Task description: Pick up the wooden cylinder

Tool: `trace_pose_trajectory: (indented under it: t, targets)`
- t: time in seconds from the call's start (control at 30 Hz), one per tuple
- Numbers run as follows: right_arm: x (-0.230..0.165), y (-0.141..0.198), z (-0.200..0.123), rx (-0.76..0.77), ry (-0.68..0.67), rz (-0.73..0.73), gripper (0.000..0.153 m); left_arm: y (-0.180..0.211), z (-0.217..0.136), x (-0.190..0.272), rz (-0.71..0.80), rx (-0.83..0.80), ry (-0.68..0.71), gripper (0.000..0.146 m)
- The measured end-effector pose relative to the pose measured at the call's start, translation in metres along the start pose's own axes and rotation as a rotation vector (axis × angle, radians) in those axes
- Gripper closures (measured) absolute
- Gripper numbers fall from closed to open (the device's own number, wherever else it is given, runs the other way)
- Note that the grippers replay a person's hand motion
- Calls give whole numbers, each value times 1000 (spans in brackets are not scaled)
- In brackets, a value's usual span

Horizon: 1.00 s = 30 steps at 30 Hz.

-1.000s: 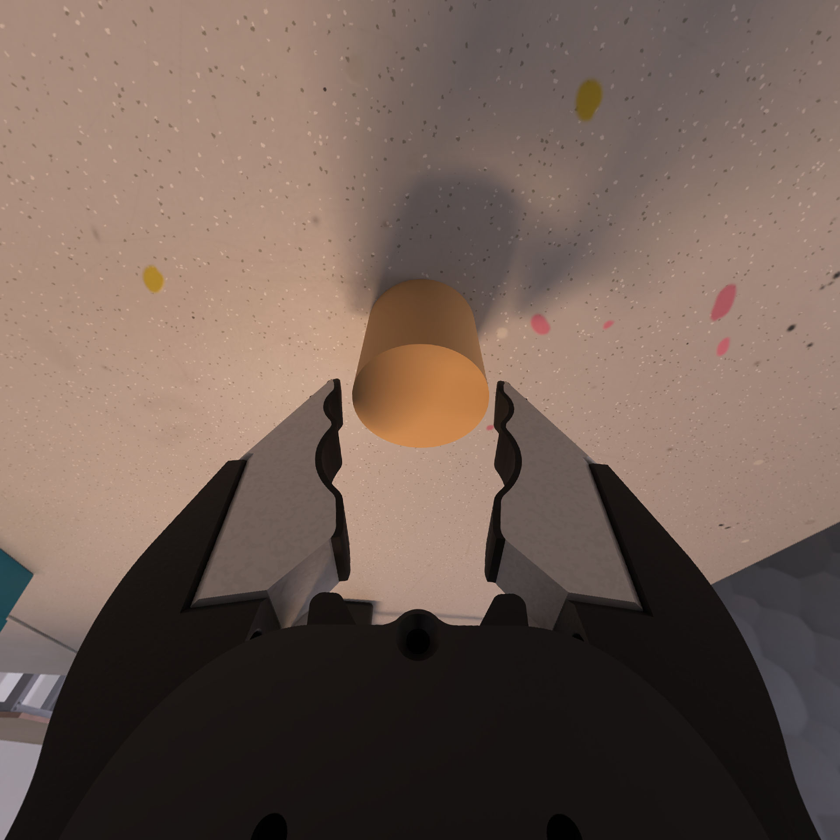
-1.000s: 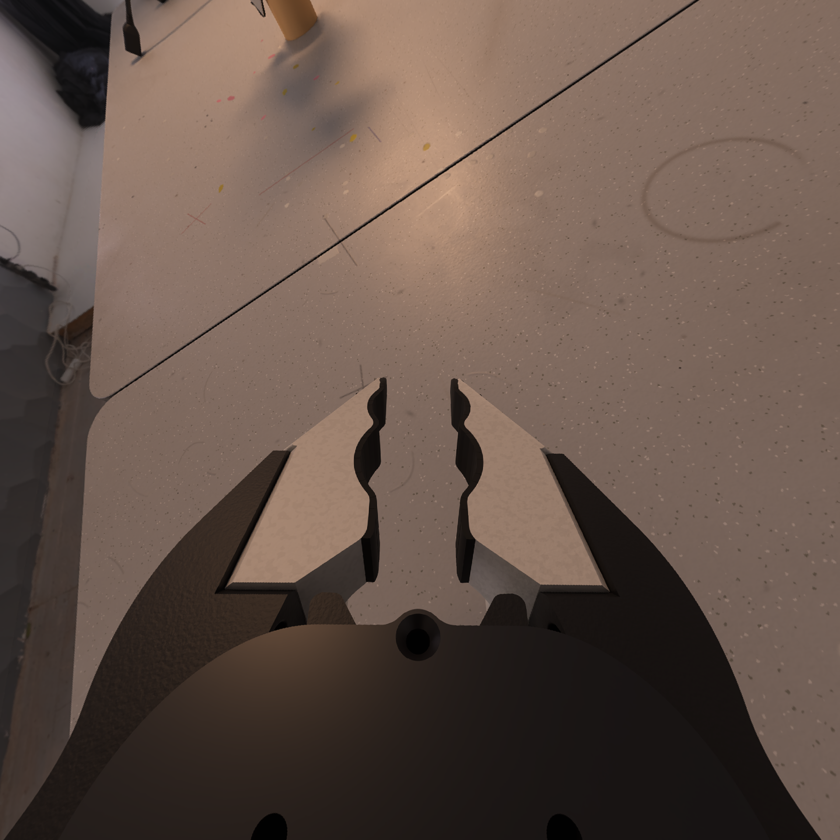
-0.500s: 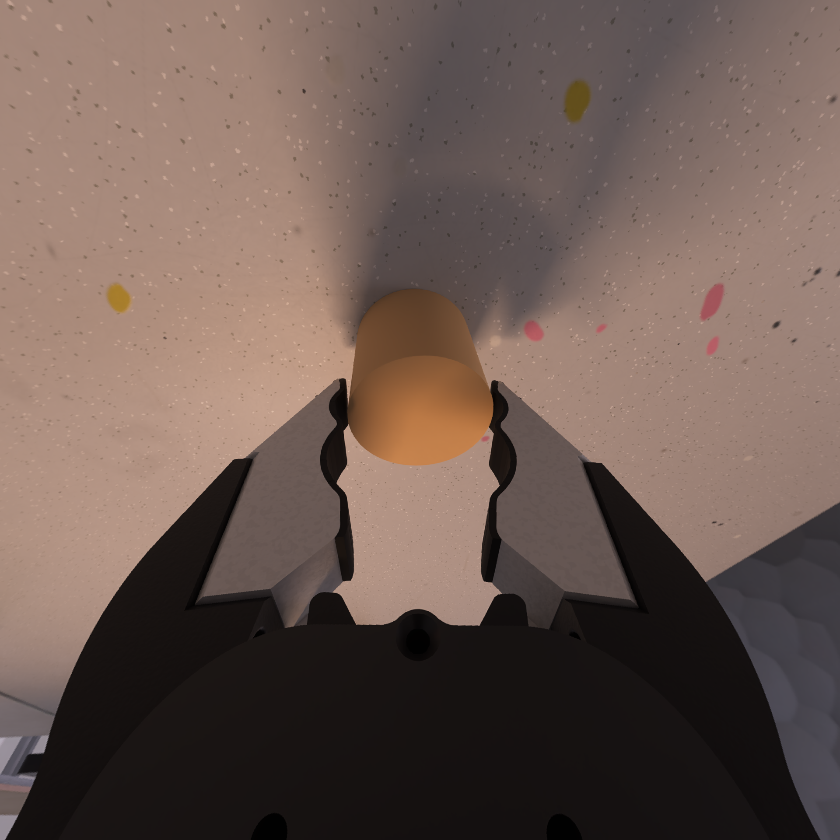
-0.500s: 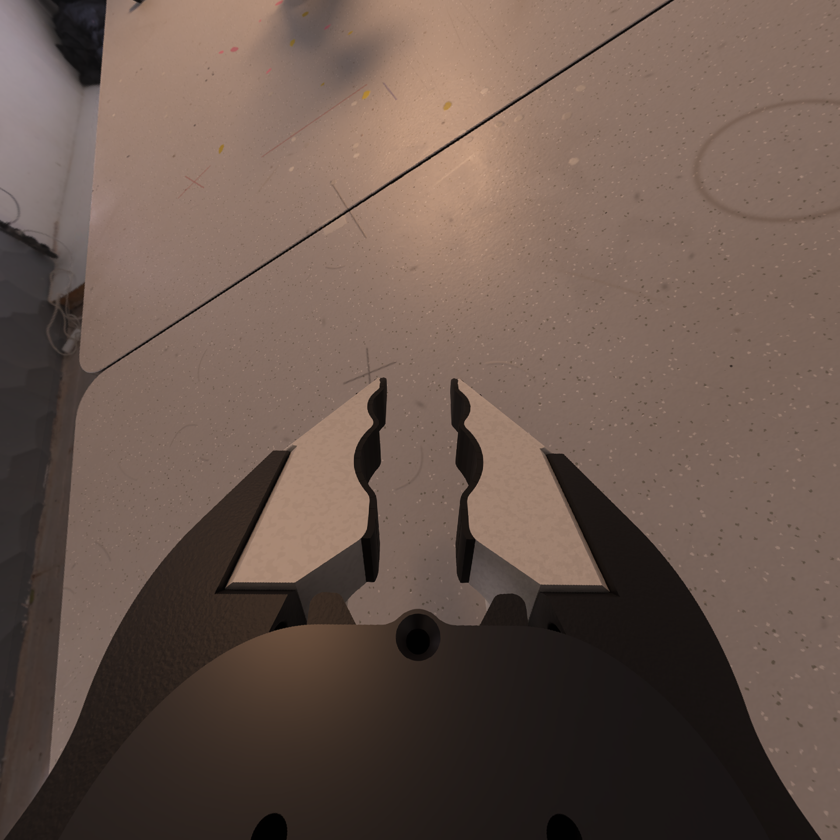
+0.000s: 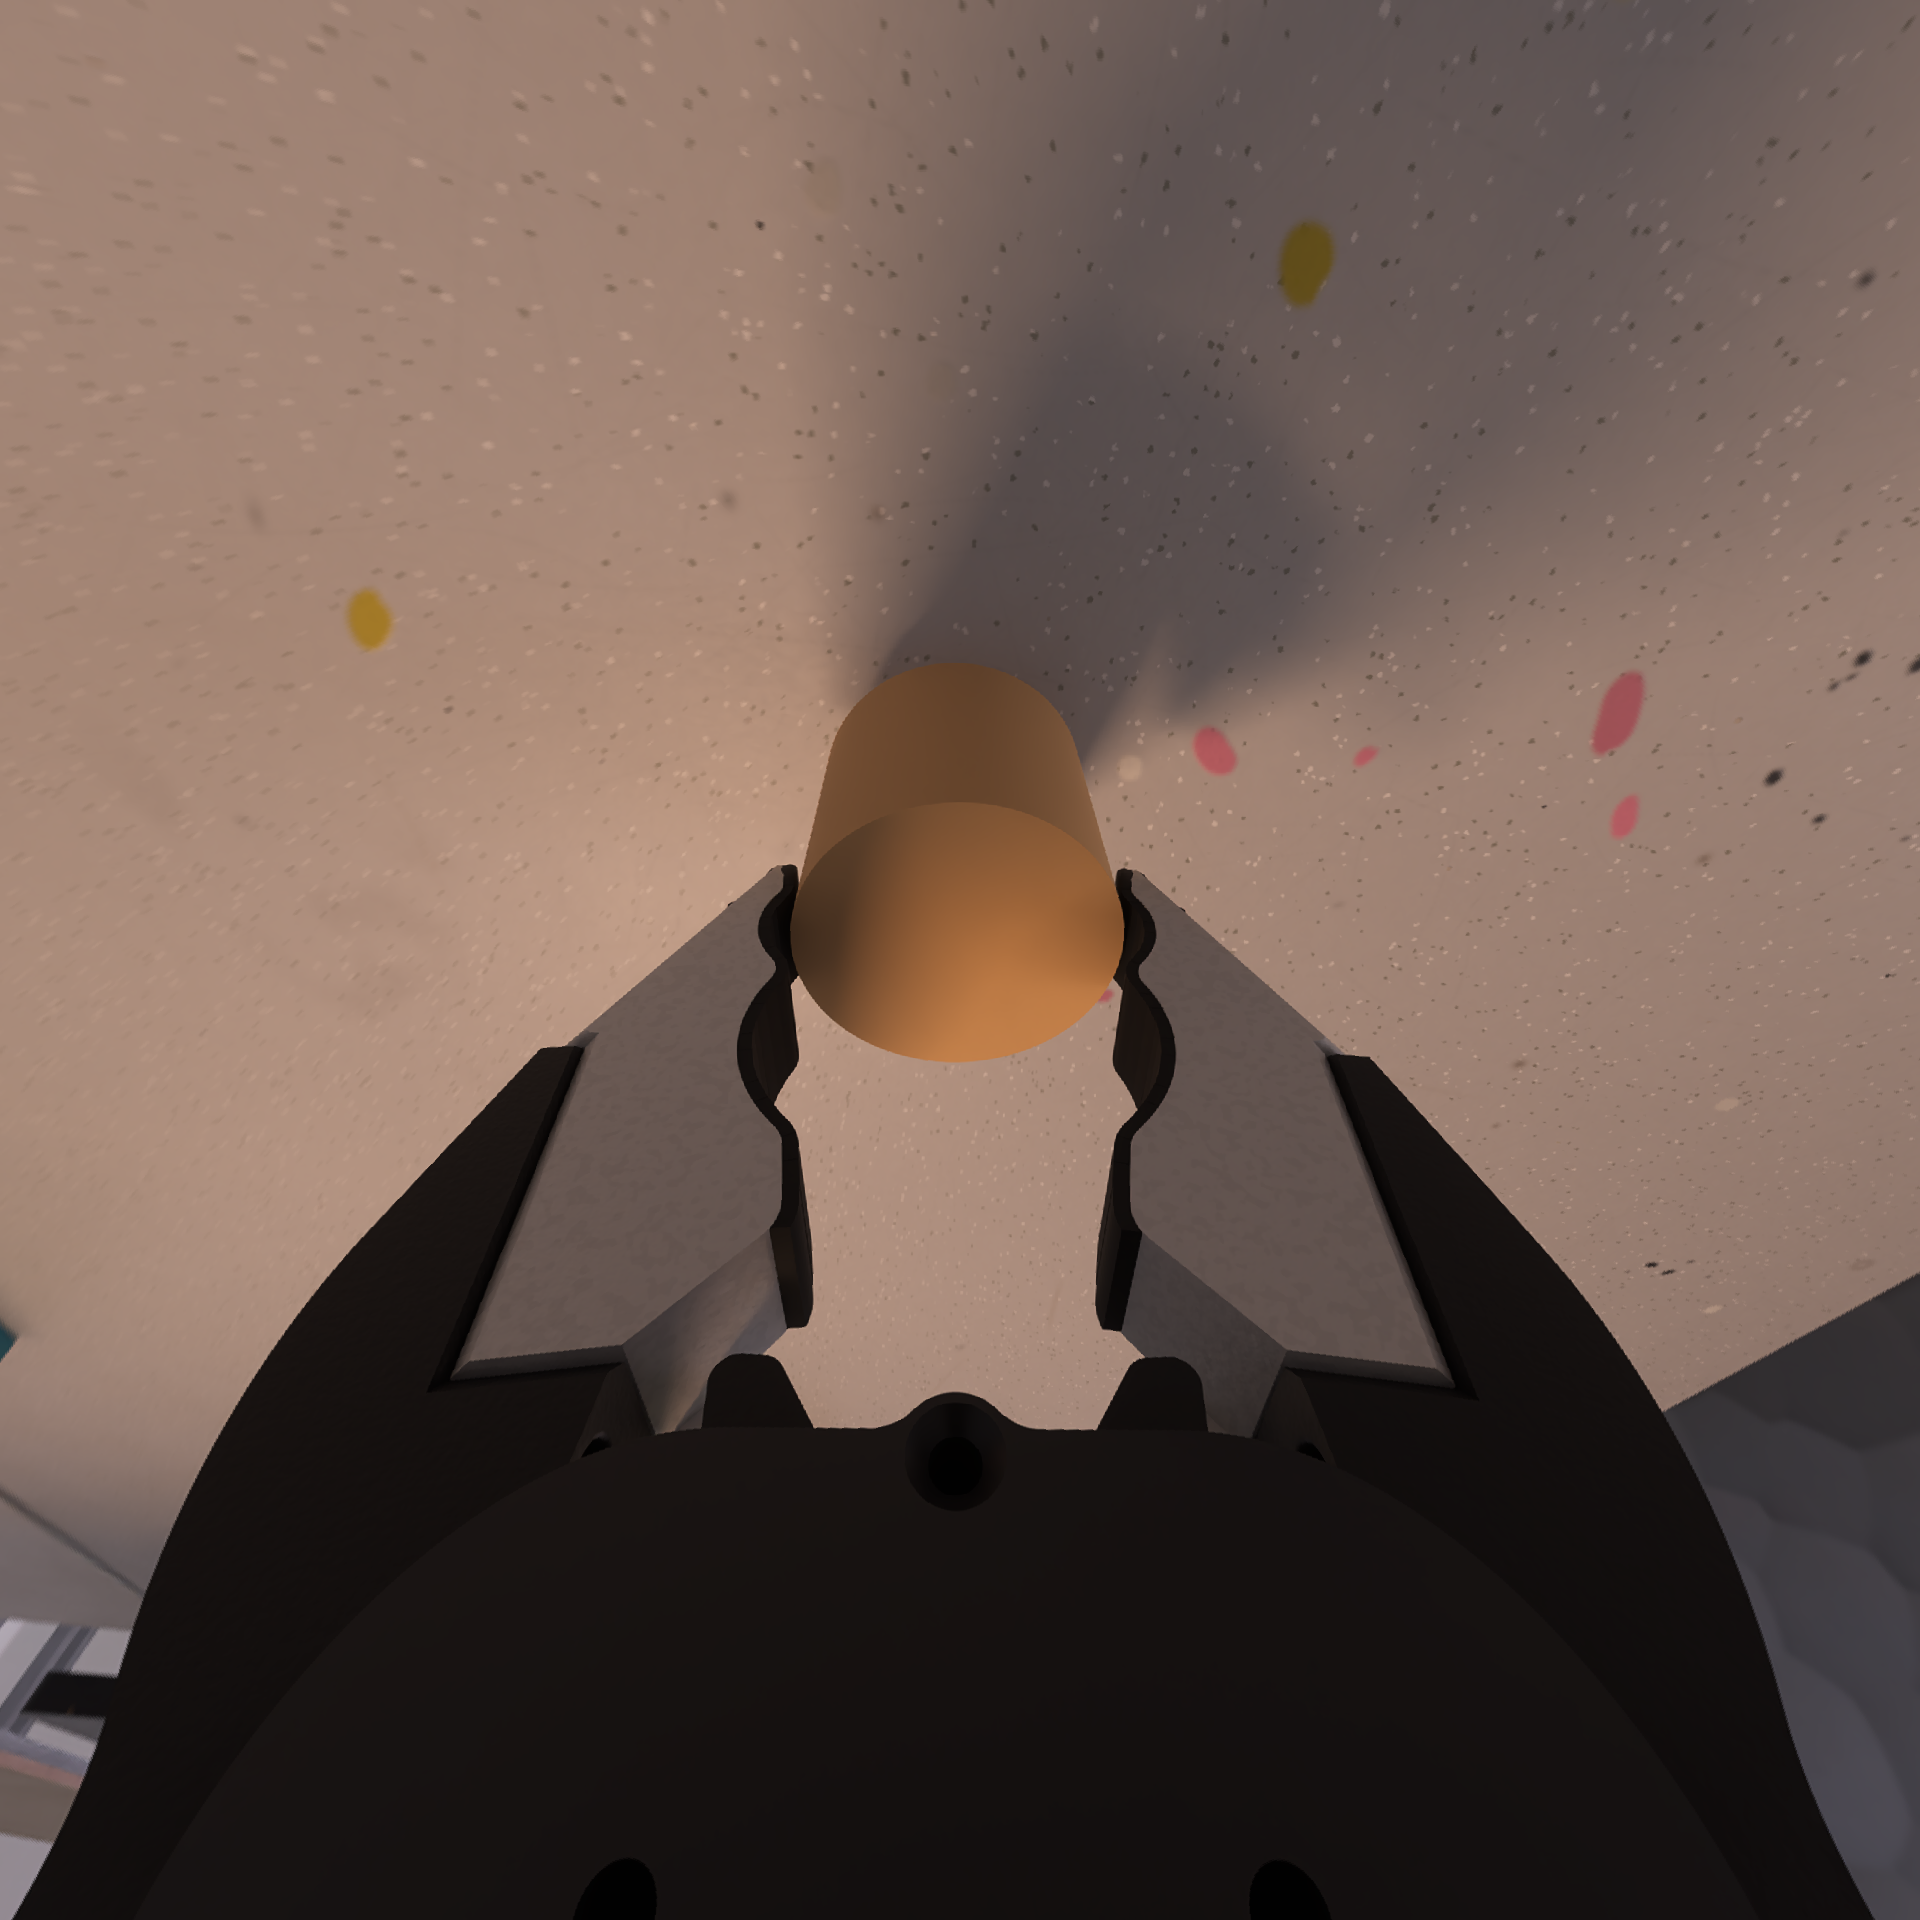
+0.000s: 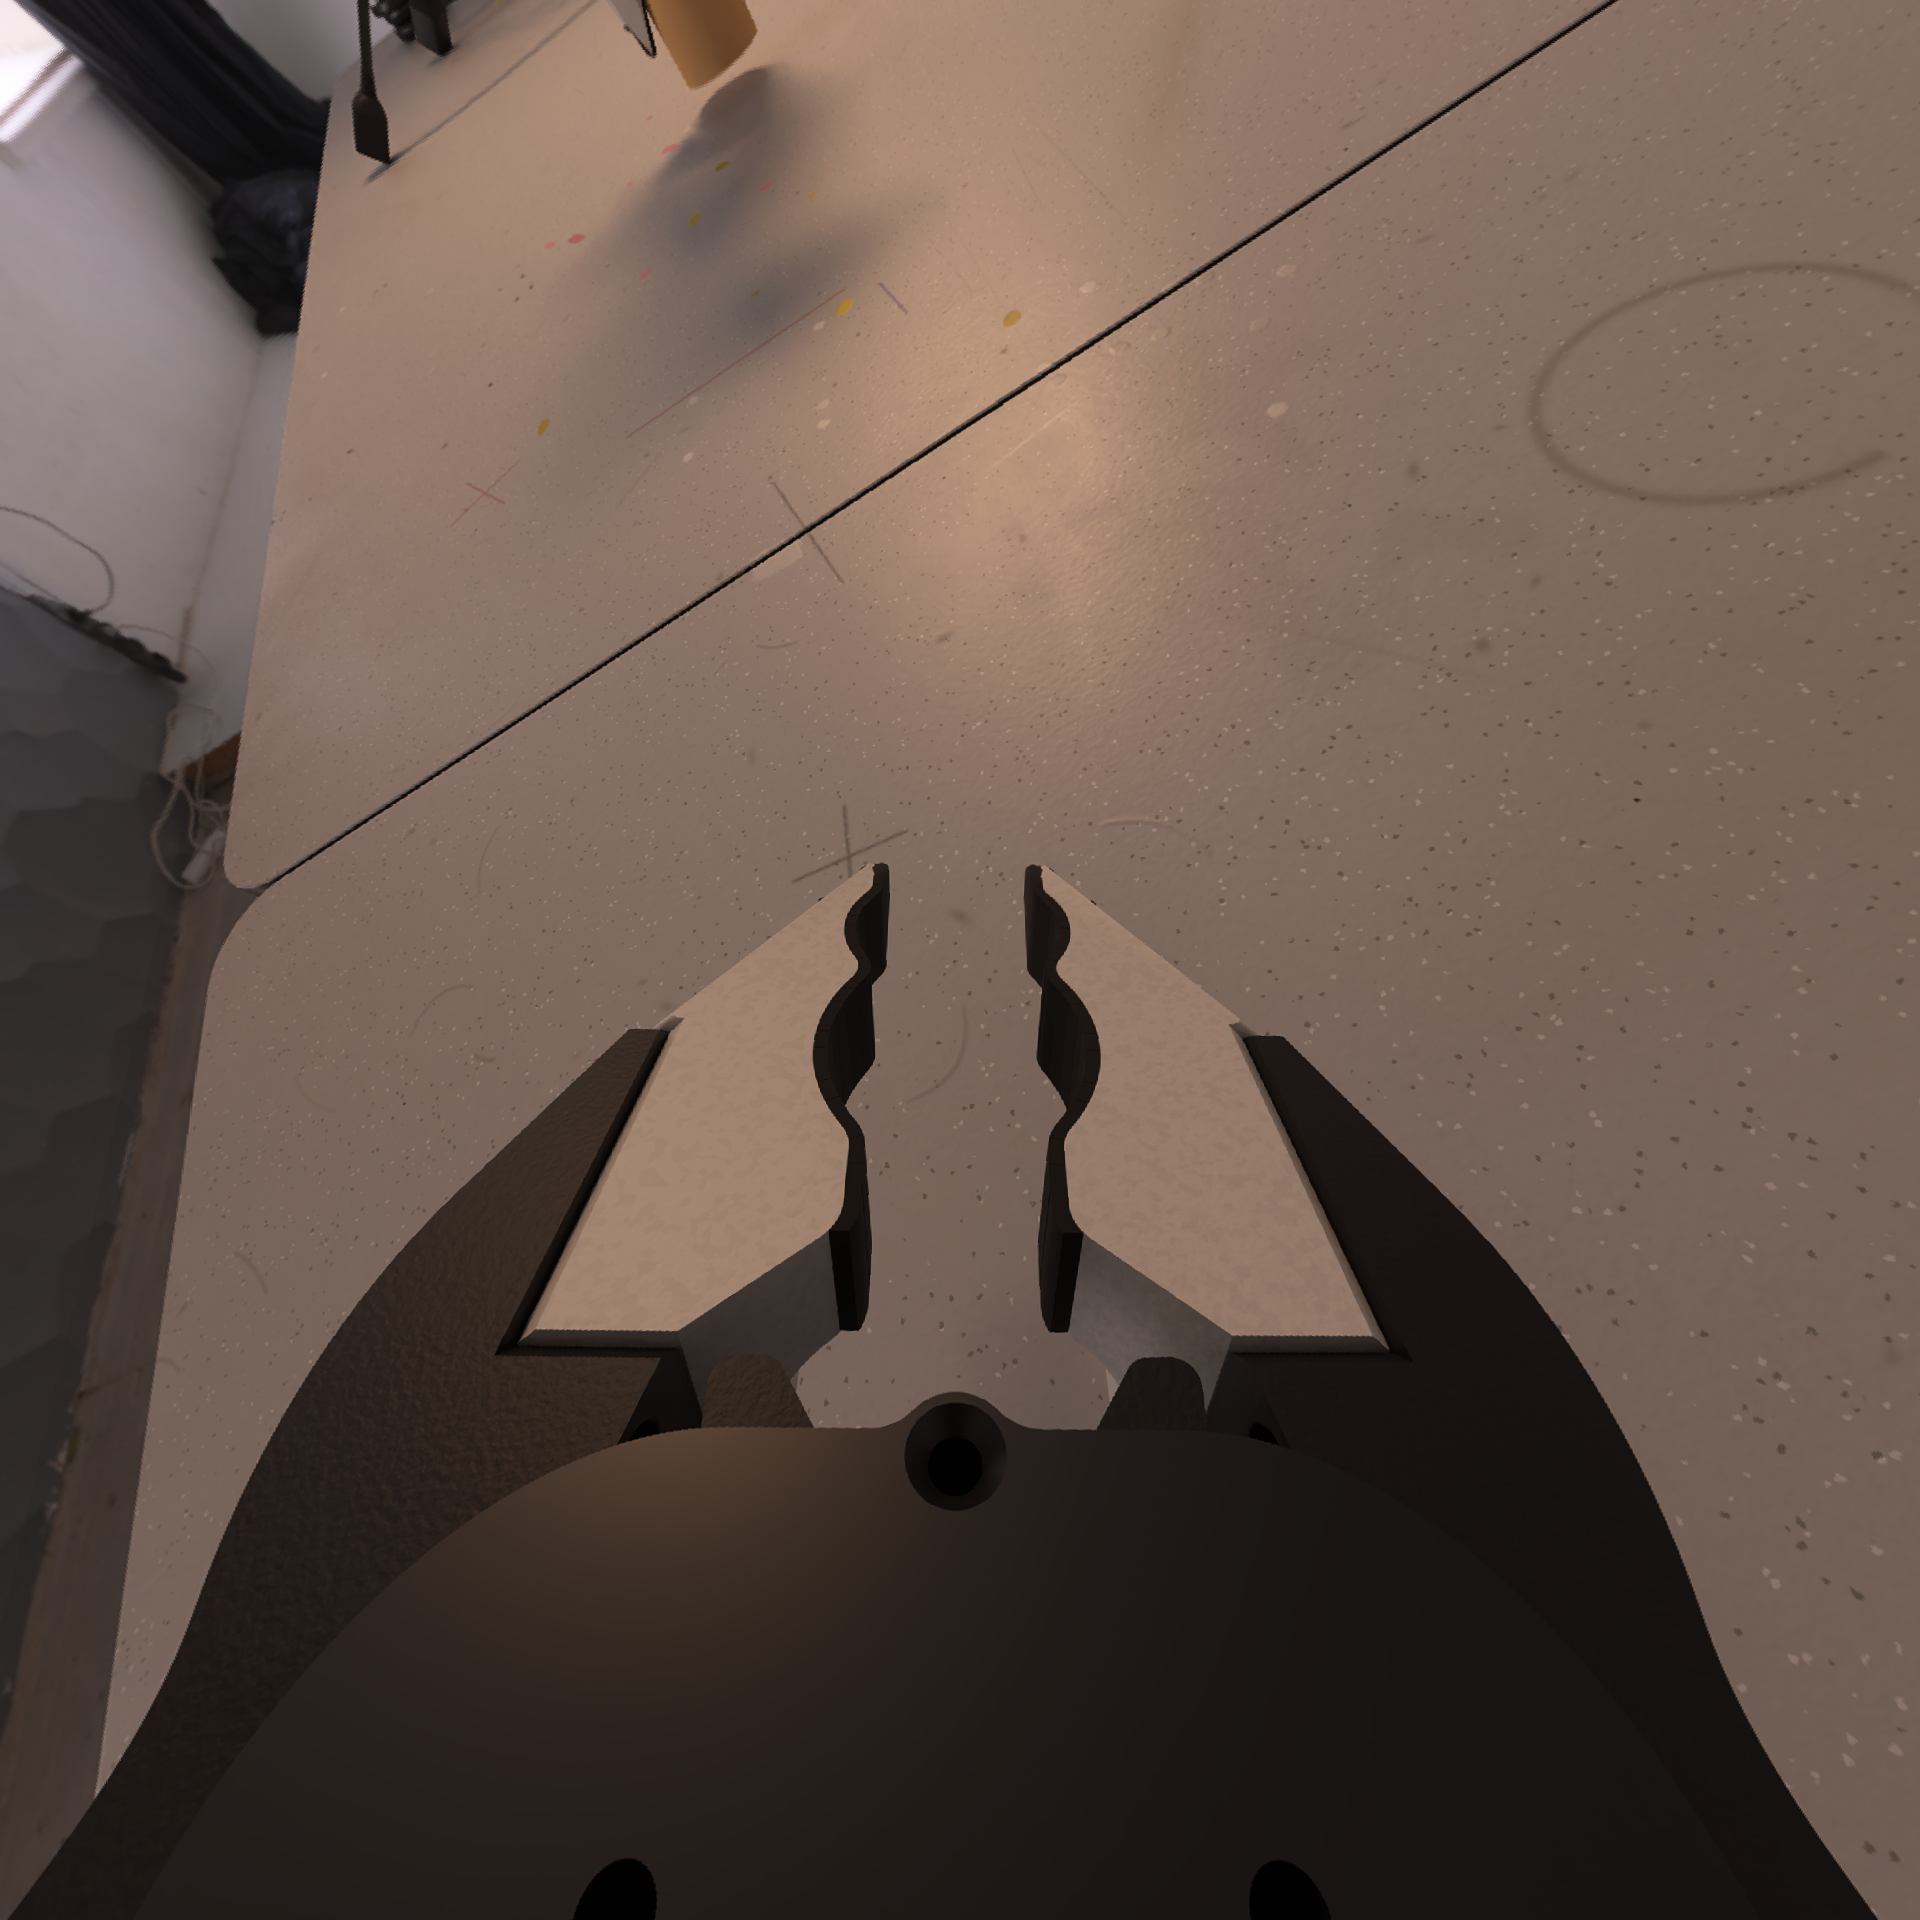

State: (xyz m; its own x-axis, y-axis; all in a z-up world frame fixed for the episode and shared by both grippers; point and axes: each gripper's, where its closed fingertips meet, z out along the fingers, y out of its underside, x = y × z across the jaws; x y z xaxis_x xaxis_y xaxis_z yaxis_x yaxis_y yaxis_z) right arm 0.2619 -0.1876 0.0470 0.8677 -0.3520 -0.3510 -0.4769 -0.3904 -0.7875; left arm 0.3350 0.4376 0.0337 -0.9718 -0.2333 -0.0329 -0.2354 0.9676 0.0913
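The wooden cylinder point(image 5: 956, 914) is a short orange-brown cylinder, seen end-on in the left wrist view. My left gripper point(image 5: 954, 894) is shut on it: both fingertips press its sides near the top end. It hangs over the speckled beige table point(image 5: 520, 416), with its shadow spread behind it. In the right wrist view the cylinder point(image 6: 709, 40) shows small at the top edge, apart from its shadow on the table. My right gripper point(image 6: 956, 883) is far from it, low over the near table, its jaws a narrow gap apart and empty.
Two beige tabletops meet at a dark seam point(image 6: 935, 447). Yellow and pink paint spots point(image 5: 1616, 712) dot the far table. A black cable end point(image 6: 369, 120) lies at the far table's left corner. The table edge and grey floor point(image 6: 83, 935) are on the left.
My left gripper's fingers closed from beside the cylinder onto its sides. In the right wrist view the cylinder shows again at the top, clear of its shadow. The right gripper's jaw gap is unchanged.
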Motion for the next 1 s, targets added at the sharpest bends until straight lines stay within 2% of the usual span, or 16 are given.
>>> trace_pose_trajectory:
  t: [0.17, 0.27, 0.5, 0.6, 0.73, 0.9, 1.0]
  targets:
    - [-1, -1, 0, 7, -21, -2, 127, 0, -42, -3, -50, 72, -104, 86]
    - [-2, -5, -1, 30, -54, 10, 127, -12, -78, -3, -78, 188, -178, 86]
    - [-1, -17, 2, 71, -106, -15, 126, -79, -159, 12, -58, 473, -284, 86]
    - [-2, -25, 7, 90, -126, -43, 126, -119, -175, 19, -27, 577, -280, 86]
    - [1, -43, 25, 119, -131, -69, 125, -194, -180, 35, 63, 722, -210, 86]
    - [-2, -70, 57, 160, -140, -64, 110, -307, -161, 64, 196, 869, -16, 86]
    - [-20, -83, 73, 186, -277, 64, 100, -367, -140, 82, 266, 907, 93, 86]
